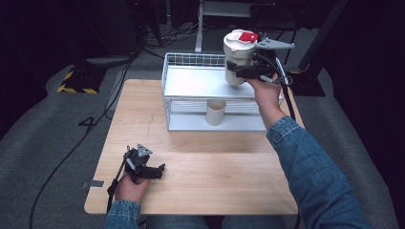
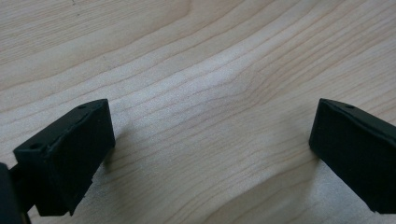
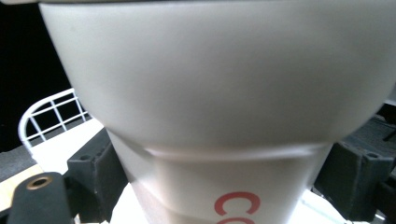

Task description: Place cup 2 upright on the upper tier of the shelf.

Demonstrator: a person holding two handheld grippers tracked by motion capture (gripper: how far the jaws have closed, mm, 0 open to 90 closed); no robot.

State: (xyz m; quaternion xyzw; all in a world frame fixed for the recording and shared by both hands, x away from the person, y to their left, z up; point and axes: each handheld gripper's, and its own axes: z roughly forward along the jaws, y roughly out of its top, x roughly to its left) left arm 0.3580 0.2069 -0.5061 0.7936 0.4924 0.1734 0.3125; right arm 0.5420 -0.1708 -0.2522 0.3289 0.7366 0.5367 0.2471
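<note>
White cup (image 1: pixel 239 56) with a white lid and red tab is clamped in the right gripper (image 1: pixel 248 71), jaws pressing its lower body from both sides; cup upright, held above the top shelf of the white wire rack (image 1: pixel 191 82), over its right part; in the right gripper view the cup (image 3: pixel 219 98) shows red lettering low down, rack mesh (image 3: pixel 51 116) behind at left; second, plain cup (image 1: pixel 216 112) stands on the rack's lower shelf, well apart from the held one; left gripper (image 1: pixel 145 168) rests low on the wooden table (image 1: pixel 205 181) near its front-left, jaws wide apart with nothing between, bare wood (image 2: pixel 210 93) under them.
</note>
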